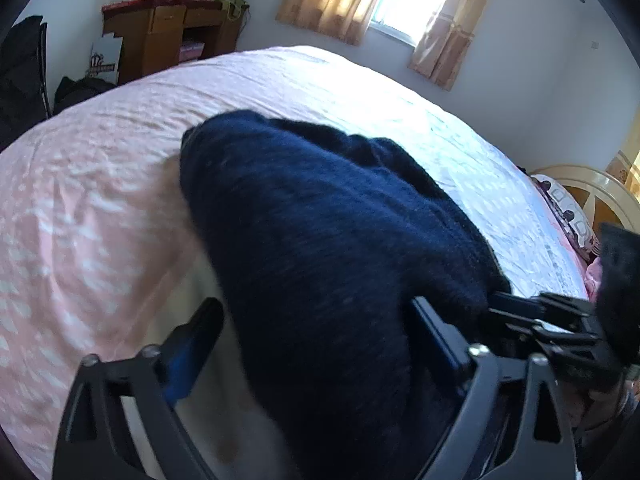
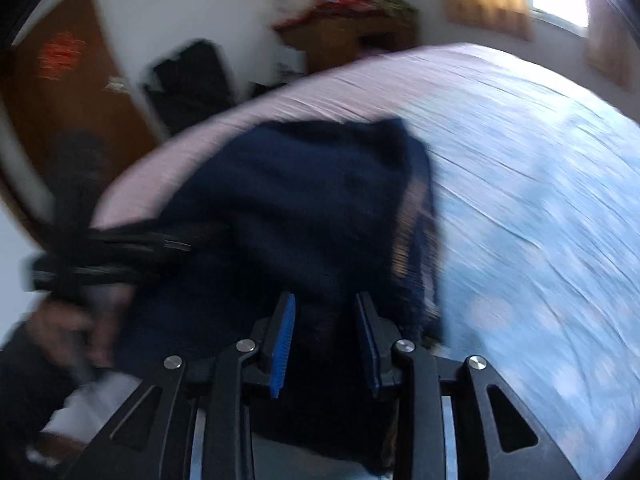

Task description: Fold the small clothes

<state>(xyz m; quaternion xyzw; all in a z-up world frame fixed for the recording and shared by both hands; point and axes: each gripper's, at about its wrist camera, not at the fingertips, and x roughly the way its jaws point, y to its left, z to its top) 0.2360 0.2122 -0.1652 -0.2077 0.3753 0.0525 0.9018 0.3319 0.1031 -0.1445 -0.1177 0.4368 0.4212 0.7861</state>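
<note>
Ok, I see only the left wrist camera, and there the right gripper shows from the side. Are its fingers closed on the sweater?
Observer: It seems not. In the right wrist view the right gripper has its blue pads apart with their faces bare. The sweater shows in the gap, apparently not pinched, though the picture is blurred.
Operator: And what is on the wall to the left of the cabinet?
Observer: A brown door with a red ornament on it.

Both wrist views close above, angled down, sharing navy garment point(image 1: 320, 240) on bed point(image 1: 100, 200)
</note>
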